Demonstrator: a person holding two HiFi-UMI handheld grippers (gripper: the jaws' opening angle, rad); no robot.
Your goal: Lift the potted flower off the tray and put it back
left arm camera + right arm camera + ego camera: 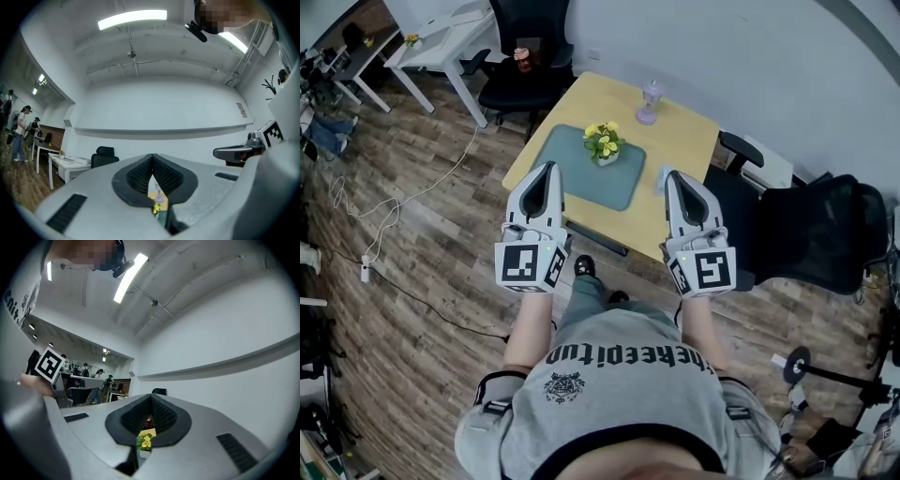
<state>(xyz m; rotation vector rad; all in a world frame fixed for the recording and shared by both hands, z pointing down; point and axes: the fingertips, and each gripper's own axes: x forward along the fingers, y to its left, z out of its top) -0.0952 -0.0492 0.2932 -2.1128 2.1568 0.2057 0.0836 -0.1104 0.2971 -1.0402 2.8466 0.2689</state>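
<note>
- Table (pixel 680 141): yellow top, on a wood floor.
- Tray (pixel 572 178): green, lies flat on the table's near half.
- Potted flower (pixel 604 144): yellow blooms, upright on the tray's far part.
- Goblet (pixel 650 101): purple, upright on the table beyond the tray.
- Left gripper (pixel 549 169): jaws together, empty, at the tray's near left corner, clear of the pot.
- Right gripper (pixel 671 176): jaws together, empty, at the table's near edge, right of the tray.
- Chairs: black, one (pixel 525 56) behind the table, one (pixel 825 234) at its right.
</note>
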